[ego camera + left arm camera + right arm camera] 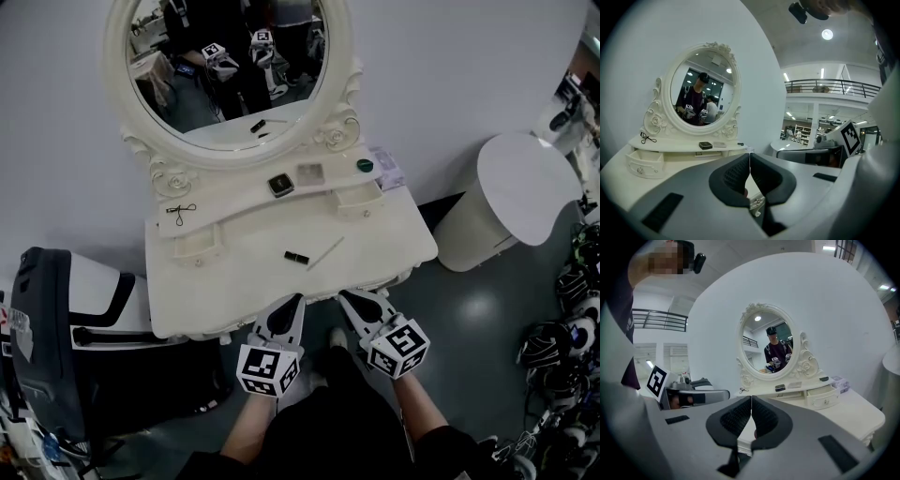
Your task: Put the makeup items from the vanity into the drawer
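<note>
- While both sets of tongs are pinched fully shut with nothing in them, the left tongs (296, 300) and right tongs (343, 296) sit side by side at the near edge of the counter (234, 281). My read is nothing's stowed yet and the drawer has to come first.
- All the makeup is out in the open. A small black tube (296, 257) and a thin white stick (326, 253) lie just beside each other on the main surface.
- A black compact (280, 185), a pale square case (310, 172) and a green round piece (365, 166) sit on the raised shelf under the mirror (225, 66).
- The left small drawer (198, 246) and right small drawer (359, 199) both look closed. Can't tell if there's a front drawer under the near edge; that face is hidden.
- Whichever drawer it is, I'd open one pair of tongs before reaching the knob, close squarely on it and pull straight out so it doesn't jam.
- For the stick, come down across it with a narrow gap, since it lies flat and thin. The tube will probably roll if nudged sideways, so grab it across its short side.
</note>
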